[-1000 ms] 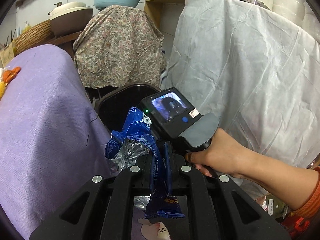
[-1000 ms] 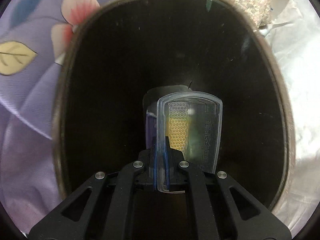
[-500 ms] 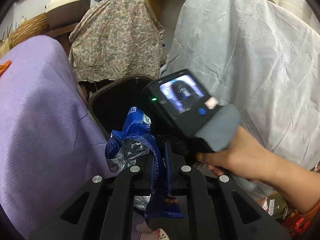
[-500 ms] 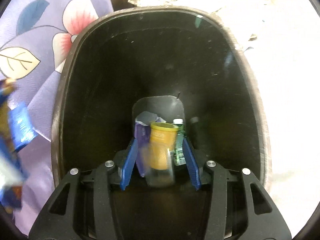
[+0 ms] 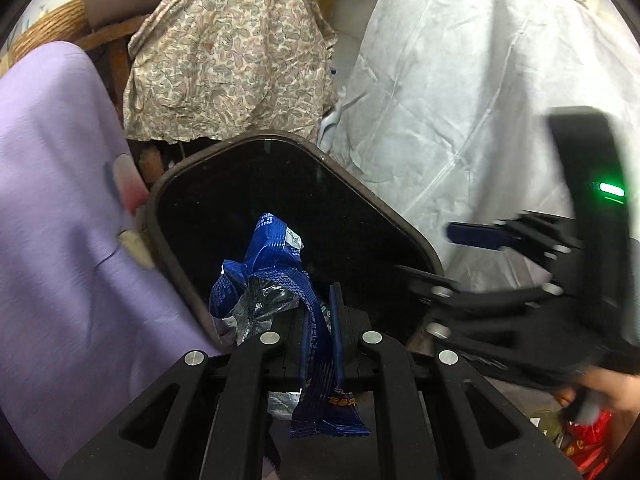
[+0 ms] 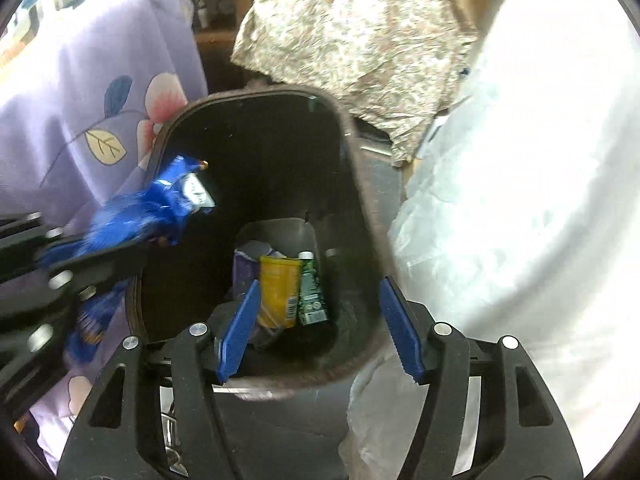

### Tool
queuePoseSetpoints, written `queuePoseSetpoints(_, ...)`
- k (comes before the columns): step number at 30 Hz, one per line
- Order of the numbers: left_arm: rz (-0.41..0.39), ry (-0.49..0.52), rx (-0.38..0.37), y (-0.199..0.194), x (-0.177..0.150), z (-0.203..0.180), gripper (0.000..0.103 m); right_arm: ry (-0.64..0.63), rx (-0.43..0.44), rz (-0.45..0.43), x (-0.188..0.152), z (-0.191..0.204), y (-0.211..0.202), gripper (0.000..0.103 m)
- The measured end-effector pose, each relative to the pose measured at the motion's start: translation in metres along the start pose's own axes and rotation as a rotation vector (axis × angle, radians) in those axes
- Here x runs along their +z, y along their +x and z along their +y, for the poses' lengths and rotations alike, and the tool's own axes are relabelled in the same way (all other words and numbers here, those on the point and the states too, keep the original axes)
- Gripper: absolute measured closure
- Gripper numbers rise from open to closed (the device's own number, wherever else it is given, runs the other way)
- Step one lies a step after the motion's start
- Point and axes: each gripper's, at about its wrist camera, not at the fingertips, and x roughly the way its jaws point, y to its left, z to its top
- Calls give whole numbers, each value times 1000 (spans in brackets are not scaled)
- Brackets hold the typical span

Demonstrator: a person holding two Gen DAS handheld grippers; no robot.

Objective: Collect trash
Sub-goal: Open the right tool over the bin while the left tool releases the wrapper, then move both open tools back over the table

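Looking down both tongs at once here, and the dark bin (image 5: pixel 280 200) is the thing to steer by. The left gripper (image 5: pixel 320 336) is nearest, pinched tight on a crumpled blue snack wrapper (image 5: pixel 272 264), with the jaws almost touching and the foil squeezed flat between them. The wrapper's free end sticks up and hangs over the bin's near rim, so it's above the opening but not in it.

The right gripper (image 6: pixel 320 328) sits over the bin's near edge too, and its jaws have just been opening. The blue pads (image 6: pixel 238 332) stand well apart and nothing is between them. Down at the bottom of the bin lie a yellow cup (image 6: pixel 278 292) and a green bottle (image 6: pixel 312 292) side by side, touching, with a purple scrap (image 6: pixel 244 268) just left of the cup.

From the left camera the right tong is a blurry black shape off to the bin's right side, and a hand (image 5: pixel 604 384) grips its handle.

Left of the bin hangs a purple flowered cloth (image 6: pixel 80 92). Behind the bin is a paisley cloth (image 5: pixel 228 48) draped over something, and to the bin's right a white sheet (image 5: pixel 460 80) covers something taller.
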Motion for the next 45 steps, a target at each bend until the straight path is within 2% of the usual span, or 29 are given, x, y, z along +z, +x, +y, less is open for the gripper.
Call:
queuePoseSetpoints(6,41,0,-20,26,10,1,93,2,-35,-3,-12,-11,-7,40)
queuePoseSetpoints(9,47,-17,-35,32,10,5,91,16,-50,-8,-18,-17,-9,36)
queuePoseSetpoints(10,51,-19,-39,33,9,6,86,18,-55,-11,-20,-16,-8,34)
queuePoseSetpoints(11,53,-19,-47,33,8,7,69,20,-56,-13,-22,-16,-8,33)
queuePoseSetpoints(13,25,-23,-39,29,8,9,48,18,-51,-14,-26,-16,-11,33)
queuePoseSetpoints(14,0,-27,-42,24,7,9,46,15,-51,-14,-27,-16,-12,33)
queuePoseSetpoints(17,-8,-39,-55,22,9,10,42,11,-66,-23,-30,-16,-13,32)
queuePoseSetpoints(27,-57,-41,-46,-2,-6,8,39,27,-79,-41,-32,-15,-17,32)
queuePoseSetpoints(31,-88,-29,-24,-27,-18,-1,37,31,-104,-58,-30,-17,-22,31)
queuePoseSetpoints(34,-89,-23,-59,-48,-29,-9,36,62,-106,-85,-29,-24,-30,28)
queuePoseSetpoints(37,-123,49,-78,-83,-42,-22,26,108,-59,-131,-27,-27,-42,27)
queuePoseSetpoints(40,-142,93,-97,-118,-49,-22,26,112,-6,-178,-23,-16,-58,25)
queuePoseSetpoints(45,-182,57,-125,-180,-54,5,20,78,144,-272,-12,20,-85,23)
